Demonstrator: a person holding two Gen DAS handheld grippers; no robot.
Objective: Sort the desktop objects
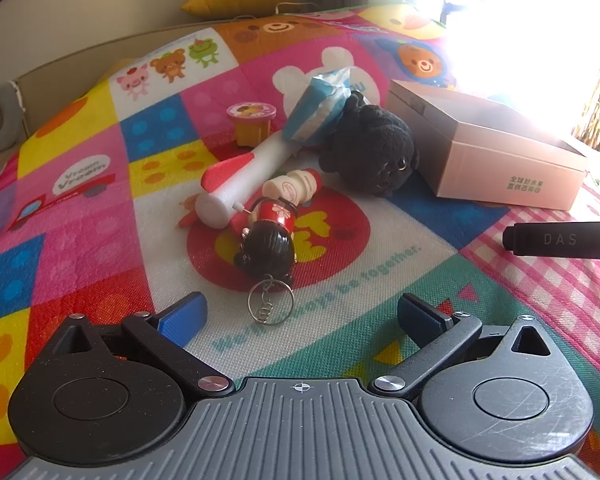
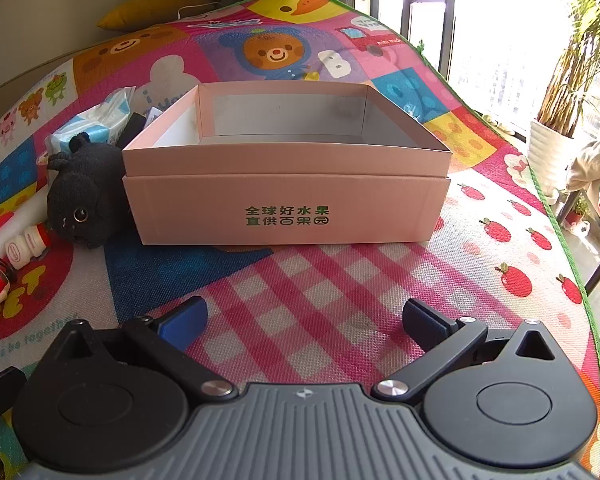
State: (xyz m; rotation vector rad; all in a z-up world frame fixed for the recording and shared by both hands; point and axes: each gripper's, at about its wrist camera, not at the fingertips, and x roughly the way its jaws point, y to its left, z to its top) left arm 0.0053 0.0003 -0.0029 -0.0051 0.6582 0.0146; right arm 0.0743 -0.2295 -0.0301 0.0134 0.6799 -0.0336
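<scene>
my left gripper [image 1: 300, 312] hangs with jaws wide apart and nothing between them, just short of the doll keychain [image 1: 270, 228]; past it lie the toy plane [image 1: 240, 180], small bottle [image 1: 294, 188] and black plush [image 1: 372, 152]. my right gripper [image 2: 304, 320], also spread and bare, faces the open pink box [image 2: 286, 208] on the mat [image 2: 340, 280]
</scene>
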